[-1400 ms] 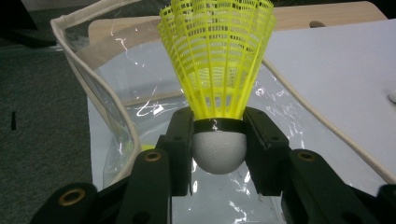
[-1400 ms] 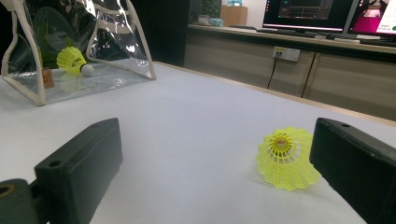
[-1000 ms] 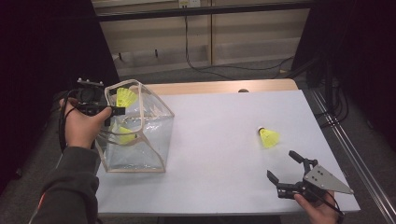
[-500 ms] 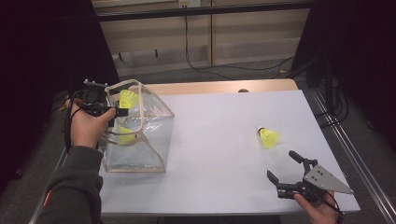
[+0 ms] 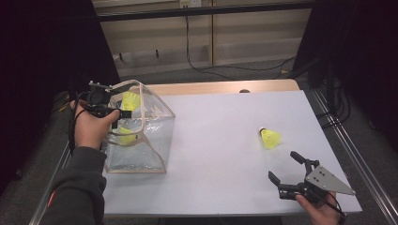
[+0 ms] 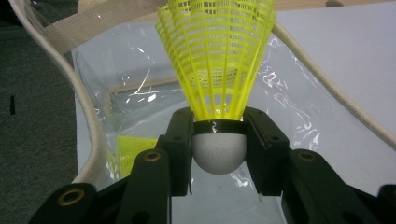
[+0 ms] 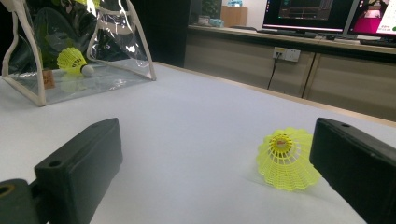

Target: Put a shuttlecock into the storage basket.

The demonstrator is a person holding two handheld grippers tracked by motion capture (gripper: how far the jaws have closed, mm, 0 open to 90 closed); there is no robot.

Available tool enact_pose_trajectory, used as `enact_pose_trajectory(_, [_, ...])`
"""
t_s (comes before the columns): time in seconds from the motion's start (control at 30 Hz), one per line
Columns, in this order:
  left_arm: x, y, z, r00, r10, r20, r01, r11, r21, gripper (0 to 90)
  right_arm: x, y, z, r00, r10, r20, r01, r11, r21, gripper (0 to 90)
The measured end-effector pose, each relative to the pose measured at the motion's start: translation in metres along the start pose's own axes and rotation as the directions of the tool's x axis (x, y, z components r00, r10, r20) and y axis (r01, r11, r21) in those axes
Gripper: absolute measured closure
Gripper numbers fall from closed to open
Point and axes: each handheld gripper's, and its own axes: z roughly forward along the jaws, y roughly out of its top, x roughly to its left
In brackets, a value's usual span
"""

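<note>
My left gripper [image 5: 123, 114] is shut on a yellow shuttlecock [image 6: 217, 65] by its white cork [image 6: 219, 151], held over the open top of a clear plastic bag [image 5: 150, 140] at the table's left. The held shuttlecock [image 5: 130, 100] sits just above the bag's rim. A second yellow shuttlecock [image 5: 126, 136] lies inside the bag, also seen in the right gripper view [image 7: 72, 61]. A third shuttlecock [image 5: 269, 138] lies on the white table at the right. My right gripper [image 5: 285, 168] stands open near the front right edge, with that shuttlecock [image 7: 286, 159] ahead of its jaws.
The white table [image 5: 220, 140] has a wooden strip along its far edge. The bag has cream straps [image 6: 70, 28] along its rim. Cabinets and cables stand beyond the table. Monitors [image 7: 327, 14] glow in the background of the right gripper view.
My left gripper has shifted slightly right with the shuttlecock, farther over the bag's opening. The right gripper has stayed in place.
</note>
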Motion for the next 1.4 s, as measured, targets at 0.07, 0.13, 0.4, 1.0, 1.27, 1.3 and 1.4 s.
enact_pose_trajectory(0.07, [0.000, 0.000, 0.000, 1.0000, 0.003, -0.002, -0.003, 1.0000, 0.007, 64.2, 0.000, 0.000, 0.000, 1.0000, -0.001, -0.001, 0.001, 1.000, -0.001, 2.3])
enact_pose_trajectory(0.13, [0.000, -0.001, 0.001, 1.0000, 0.004, -0.004, -0.004, 1.0000, 0.007, 64.1, 0.000, 0.000, 0.000, 1.0000, 0.000, 0.000, 0.000, 1.000, 0.000, 2.3])
enact_pose_trajectory(0.4, [-0.002, -0.001, 0.005, 0.9999, 0.013, 0.003, -0.013, 0.9998, 0.013, 56.6, 0.000, 0.000, 0.000, 1.0000, 0.000, 0.000, 0.000, 1.000, 0.001, 2.3])
enact_pose_trajectory(1.0, [-0.013, 0.010, -0.017, 0.9974, 0.047, 0.054, -0.044, 0.9969, -0.065, 40.9, 0.000, 0.000, 0.000, 1.0000, -0.002, 0.000, 0.002, 1.000, 0.001, 2.3])
enact_pose_trajectory(1.27, [-0.024, 0.015, -0.026, 0.9934, 0.072, 0.089, -0.065, 0.9944, -0.083, 34.3, 0.001, 0.000, 0.000, 1.0000, -0.002, -0.001, 0.002, 1.000, 0.001, 2.3])
enact_pose_trajectory(1.3, [-0.026, 0.015, -0.027, 0.9925, 0.078, 0.094, -0.071, 0.9940, -0.084, 33.0, 0.001, 0.000, 0.000, 1.0000, -0.002, 0.000, 0.002, 1.000, 0.002, 2.3])
enact_pose_trajectory(1.4, [-0.033, 0.016, -0.026, 0.9894, 0.088, 0.116, -0.078, 0.9932, -0.086, 30.0, 0.001, 0.000, 0.000, 1.0000, -0.001, 0.000, 0.001, 1.000, 0.001, 2.3])
